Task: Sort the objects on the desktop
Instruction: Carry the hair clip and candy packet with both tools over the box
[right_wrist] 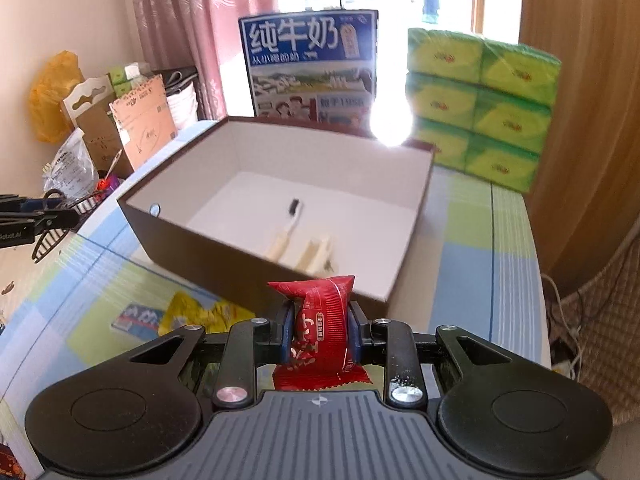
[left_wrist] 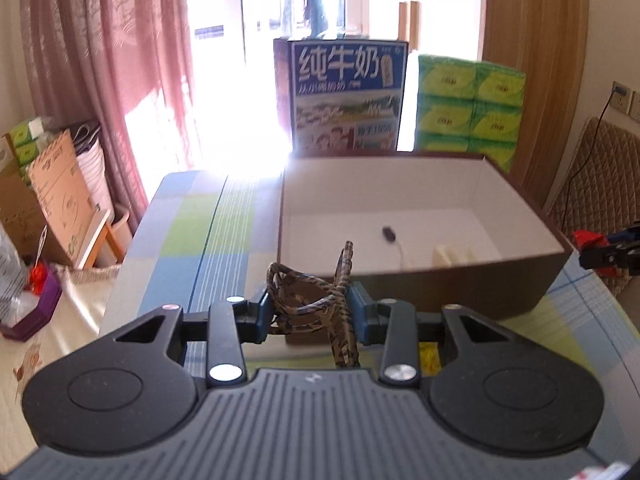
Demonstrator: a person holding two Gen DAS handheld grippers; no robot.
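The red snack packet stands upright between the closed fingers of the right gripper, its long axis running 6 to 12 o'clock in the right wrist view, crimped top end up and its lower crimped edge hanging below the pads. The left gripper has its fingers clamped on a tortoiseshell hair clip, whose patterned prongs rise toward 12 o'clock and slightly right, with one strip trailing down toward 6. Just beyond both grippers, at 12 o'clock, sits an open brown box with a white inside, resting on the checked blue-and-green surface. Inside the box lie a cream-handled toothbrush with a dark head, its axis running from about 7 to 1 o'clock with the head farther away, and beside it at 4 o'clock a pale cream object that I cannot identify. On the surface at 9 o'clock of the right gripper lie a yellow packet and a small blue-and-white packet. Behind the box at 12 o'clock stands a blue milk carton case, and at 2 o'clock a stack of green tissue packs.
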